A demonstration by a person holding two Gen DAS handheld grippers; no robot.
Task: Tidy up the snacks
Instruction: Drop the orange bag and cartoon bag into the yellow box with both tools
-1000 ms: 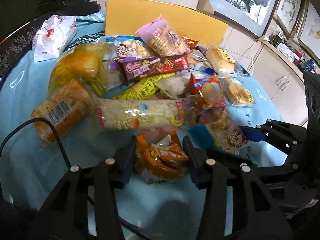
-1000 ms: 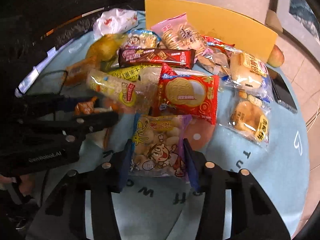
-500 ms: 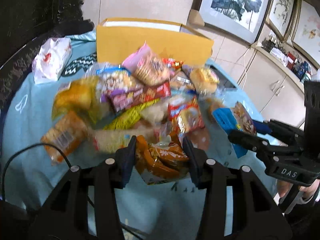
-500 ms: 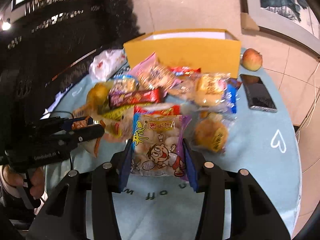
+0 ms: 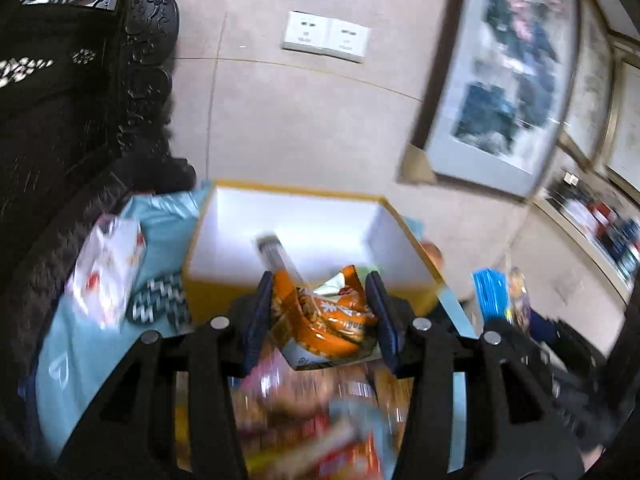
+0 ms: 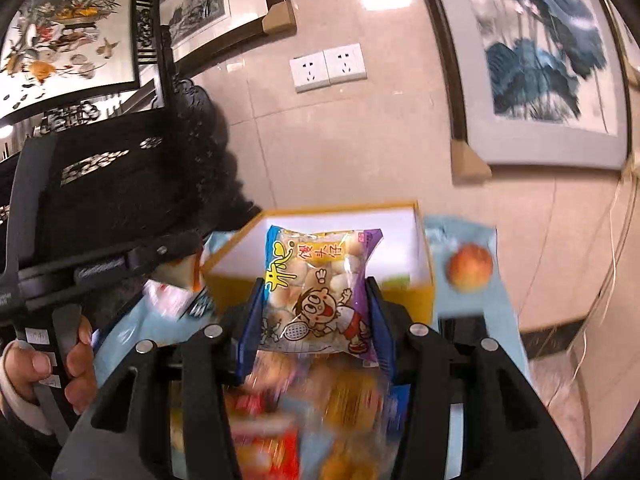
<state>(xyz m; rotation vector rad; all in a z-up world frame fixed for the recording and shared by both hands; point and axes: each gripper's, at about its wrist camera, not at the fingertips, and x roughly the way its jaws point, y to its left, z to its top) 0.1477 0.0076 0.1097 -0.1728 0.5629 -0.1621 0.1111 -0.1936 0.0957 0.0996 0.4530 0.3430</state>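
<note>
Resting between hand-held gripper (image 6: 314, 320) fingers: bun packet (image 6: 318, 288)

Open box (image 6: 416, 298) ahead of me on table (image 6: 508, 320), wall behind it. Snack pile (image 6: 320, 412) below my grippers, before box. Apple (image 6: 469, 267) right of box. Wrapped bag (image 5: 106, 268) left of box.
</note>
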